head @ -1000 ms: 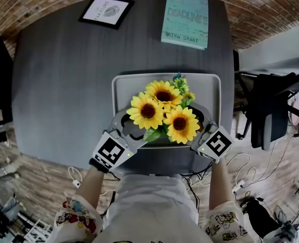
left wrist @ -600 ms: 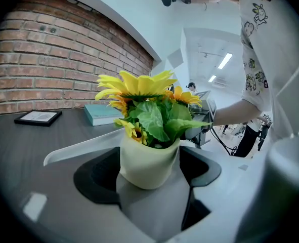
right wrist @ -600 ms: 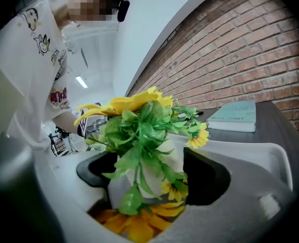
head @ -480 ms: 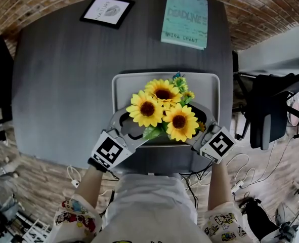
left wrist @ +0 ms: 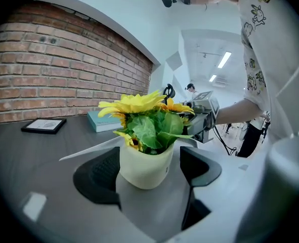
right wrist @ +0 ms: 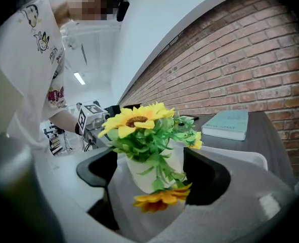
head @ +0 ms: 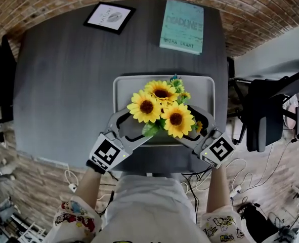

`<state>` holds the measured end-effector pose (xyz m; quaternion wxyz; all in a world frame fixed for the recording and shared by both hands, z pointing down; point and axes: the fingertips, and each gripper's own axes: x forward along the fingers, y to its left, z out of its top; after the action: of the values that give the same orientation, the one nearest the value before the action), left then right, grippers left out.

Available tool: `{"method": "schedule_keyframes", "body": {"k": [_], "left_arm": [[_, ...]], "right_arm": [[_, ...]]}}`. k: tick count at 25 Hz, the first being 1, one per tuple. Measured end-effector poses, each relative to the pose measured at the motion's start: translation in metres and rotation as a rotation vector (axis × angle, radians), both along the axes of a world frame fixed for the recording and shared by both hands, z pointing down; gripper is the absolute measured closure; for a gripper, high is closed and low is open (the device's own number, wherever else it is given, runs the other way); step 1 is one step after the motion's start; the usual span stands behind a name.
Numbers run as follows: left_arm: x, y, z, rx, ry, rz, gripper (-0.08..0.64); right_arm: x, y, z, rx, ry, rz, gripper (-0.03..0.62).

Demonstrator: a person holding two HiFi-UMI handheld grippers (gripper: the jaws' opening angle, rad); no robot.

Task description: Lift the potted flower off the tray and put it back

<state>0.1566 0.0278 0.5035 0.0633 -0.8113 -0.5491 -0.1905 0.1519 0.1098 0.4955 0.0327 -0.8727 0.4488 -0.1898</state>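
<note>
A cream pot (left wrist: pixel 142 165) of yellow sunflowers (head: pixel 162 110) stands at the near side of a grey tray (head: pixel 121 85). My left gripper (head: pixel 135 126) comes in from the near left, and the pot sits between its jaws. Its left pad looks to be against the pot, with a gap at the right pad. From the near right, my right gripper (head: pixel 190 126) also has the pot (right wrist: pixel 148 175) between its jaws. That pot lies close to its right pad, and a gap shows on the left. A drooping flower (right wrist: pixel 157 199) hides the pot's base.
The tray lies on a dark grey table (head: pixel 63 85). A teal book (head: pixel 182 27) and a framed picture (head: pixel 110 17) lie at the far side. A black chair (head: pixel 263 113) stands off the table's right edge. The table's near edge is right behind the grippers.
Both grippers and the pot keep their places; only the head view has shifted slightly.
</note>
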Motion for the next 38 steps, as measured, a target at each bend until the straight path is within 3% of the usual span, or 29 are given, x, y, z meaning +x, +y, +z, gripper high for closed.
{"method": "schedule_keyframes", "body": {"k": [9, 20, 25, 30, 38], "left_arm": [[-0.011, -0.012, -0.038, -0.067, 0.049, -0.062, 0.183], [-0.027, -0.031, -0.116, -0.162, 0.173, -0.178, 0.189], [-0.036, -0.034, -0.153, -0.232, 0.210, -0.233, 0.213], [-0.048, -0.034, -0.172, -0.253, 0.182, -0.273, 0.238], [-0.058, -0.033, -0.181, -0.251, 0.183, -0.304, 0.302]], "right_arm": [[-0.019, 0.009, -0.037, -0.020, 0.070, 0.044, 0.186], [-0.034, 0.010, -0.124, -0.017, 0.262, 0.114, 0.193], [-0.046, -0.001, -0.156, 0.000, 0.325, 0.100, 0.250], [-0.057, -0.006, -0.174, 0.038, 0.347, 0.108, 0.317], [-0.061, 0.004, -0.183, 0.087, 0.370, 0.214, 0.409]]}}
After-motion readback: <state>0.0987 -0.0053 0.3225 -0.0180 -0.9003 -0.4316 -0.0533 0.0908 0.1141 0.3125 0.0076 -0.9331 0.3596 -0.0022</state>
